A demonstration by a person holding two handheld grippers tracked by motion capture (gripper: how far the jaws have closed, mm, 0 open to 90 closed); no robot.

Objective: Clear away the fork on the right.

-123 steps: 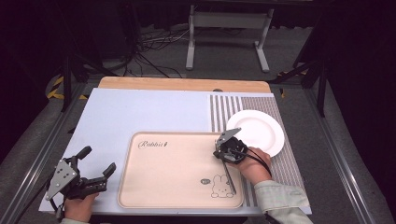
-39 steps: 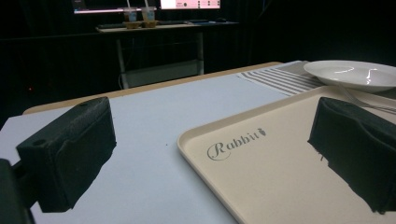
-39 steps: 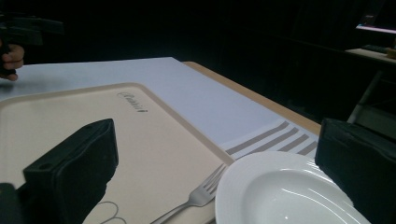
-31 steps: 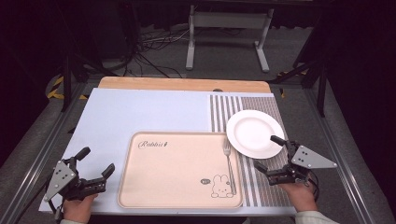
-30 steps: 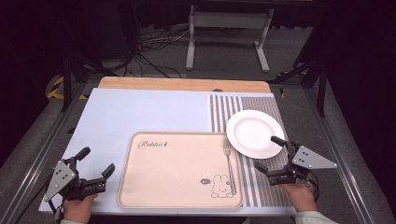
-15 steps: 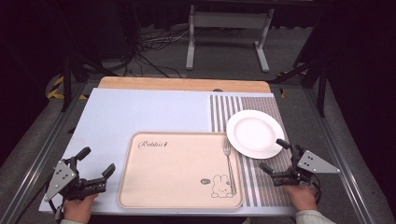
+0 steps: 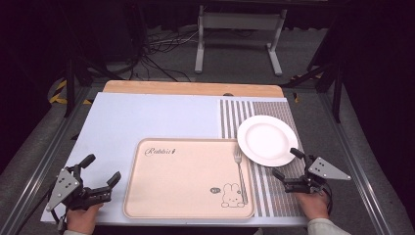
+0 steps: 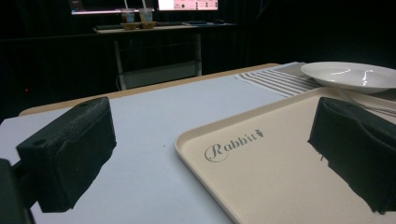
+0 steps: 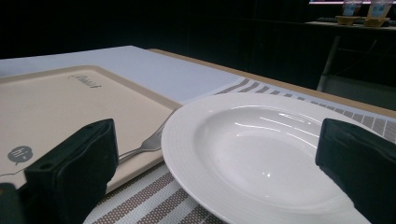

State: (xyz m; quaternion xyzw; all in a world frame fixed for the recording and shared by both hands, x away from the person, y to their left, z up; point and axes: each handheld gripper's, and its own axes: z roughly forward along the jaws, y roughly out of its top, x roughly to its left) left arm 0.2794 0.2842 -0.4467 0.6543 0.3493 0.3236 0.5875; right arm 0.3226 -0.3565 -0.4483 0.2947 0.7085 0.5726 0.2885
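A beige tray [image 7: 188, 176] printed with "Rabbit" and a small rabbit lies at the table's front middle. A silver fork [image 7: 240, 169] rests along the tray's right side, tines pointing away from me. A white plate [image 7: 266, 139] sits on the striped placemat [image 7: 257, 110], just right of the tray. My left gripper [image 7: 100, 169] stands open at the front left, beside the tray's left edge [image 8: 196, 154]. My right gripper [image 7: 288, 163] is open at the front right, just in front of the plate [image 9: 261, 149], with the fork [image 9: 140, 147] to its left. Nothing is between either pair of jaws.
A pale blue mat [image 7: 147, 117] covers the table's left and middle, with a wooden edge [image 7: 191, 88] at the back. Metal rails run along both table sides. A white stand [image 7: 240, 34] and cables lie on the floor beyond.
About four seconds ago my right gripper was over the tray's right side; the fork now lies there. Since then it has drawn back to the front right, below the plate. The left gripper has stayed still.
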